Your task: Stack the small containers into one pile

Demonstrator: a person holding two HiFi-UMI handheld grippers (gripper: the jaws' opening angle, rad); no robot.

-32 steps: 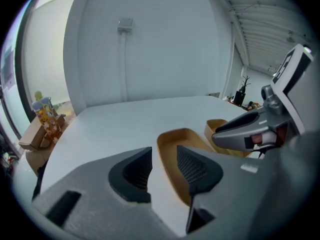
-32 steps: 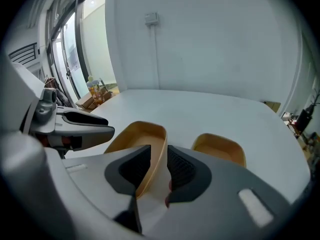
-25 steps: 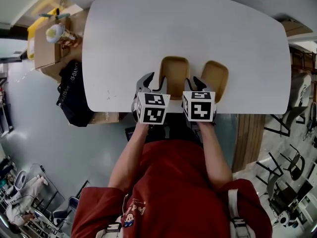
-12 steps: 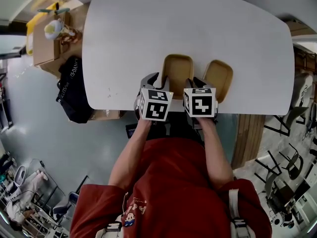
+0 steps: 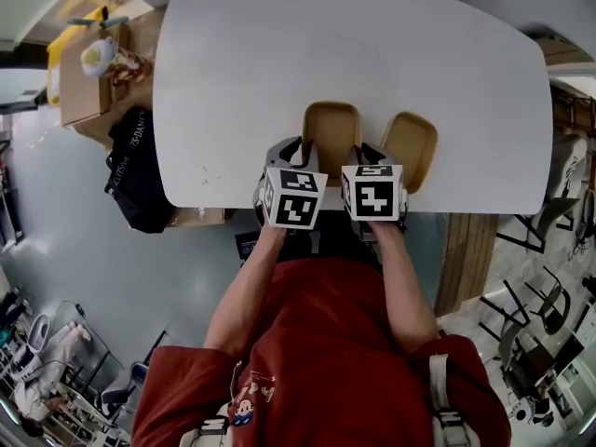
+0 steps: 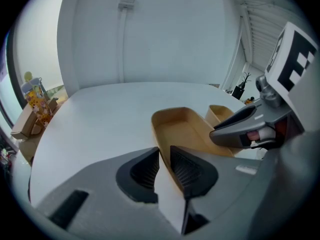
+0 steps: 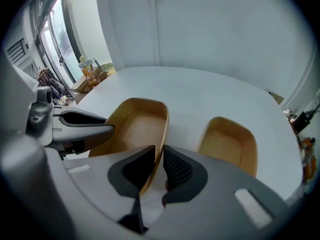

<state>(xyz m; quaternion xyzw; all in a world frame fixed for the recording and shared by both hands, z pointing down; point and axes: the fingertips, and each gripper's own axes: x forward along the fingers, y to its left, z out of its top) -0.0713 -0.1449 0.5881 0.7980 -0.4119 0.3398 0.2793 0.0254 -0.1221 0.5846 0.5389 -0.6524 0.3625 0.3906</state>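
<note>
The left tool (image 6: 165,156) is closing with the left wall of the first container (image 6: 186,129) between its jaws, the pads not yet clearly pressing. The right tool (image 7: 159,156) is closing onto the opposite wall and pinches it. This container sits on the worktop (image 5: 279,63) near the front edge, with the second container (image 7: 227,144) just beside it, unstacked. Unequal closure would likely tilt the container on lifting. The thin wall may flex and slip free, or a pull may drag it off the edge.
</note>
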